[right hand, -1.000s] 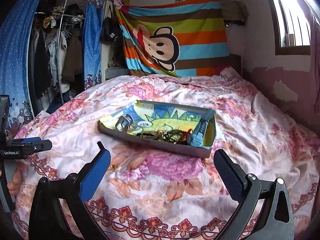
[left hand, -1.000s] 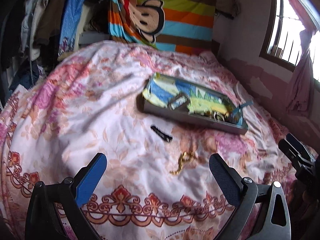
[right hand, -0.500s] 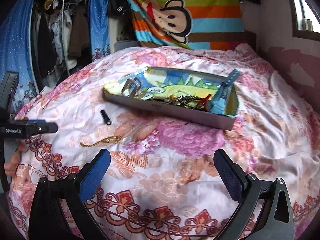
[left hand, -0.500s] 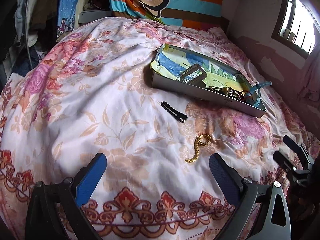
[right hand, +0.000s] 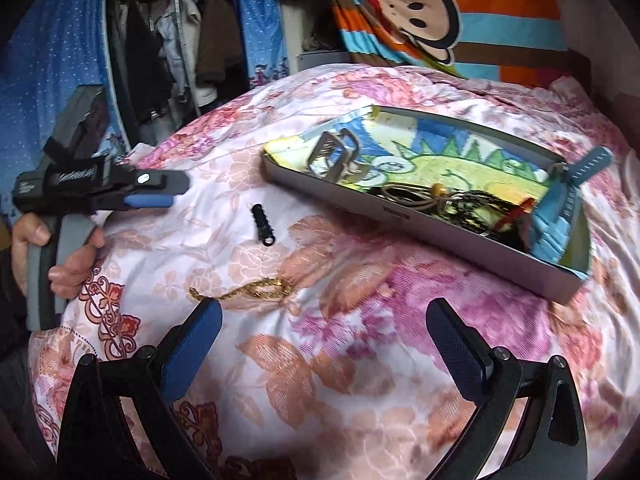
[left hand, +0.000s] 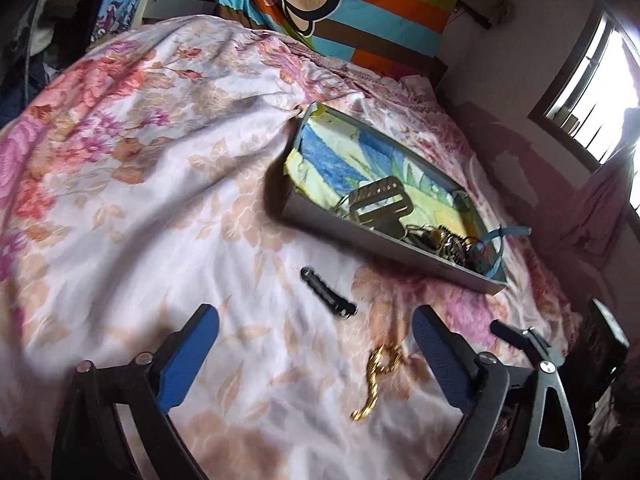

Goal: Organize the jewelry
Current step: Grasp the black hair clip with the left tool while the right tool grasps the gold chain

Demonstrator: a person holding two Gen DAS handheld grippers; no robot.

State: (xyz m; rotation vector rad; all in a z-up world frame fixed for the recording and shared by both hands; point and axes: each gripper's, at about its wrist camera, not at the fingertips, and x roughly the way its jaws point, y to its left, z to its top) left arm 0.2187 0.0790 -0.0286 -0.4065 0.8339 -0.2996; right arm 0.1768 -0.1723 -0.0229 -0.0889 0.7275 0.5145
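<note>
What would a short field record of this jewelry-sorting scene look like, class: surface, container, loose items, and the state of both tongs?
Surface: floral bedspread
Container: grey tray with a cartoon-print lining, resting on the bedspread
In the tray: tangled jewelry, a metal buckle, a blue watch strap
Loose on the bedspread: gold chain and black clip, both outside the tray
Left tongs: open, holding nothing, gold chain lying between the fingers
Right tongs: open, holding nothing
</note>
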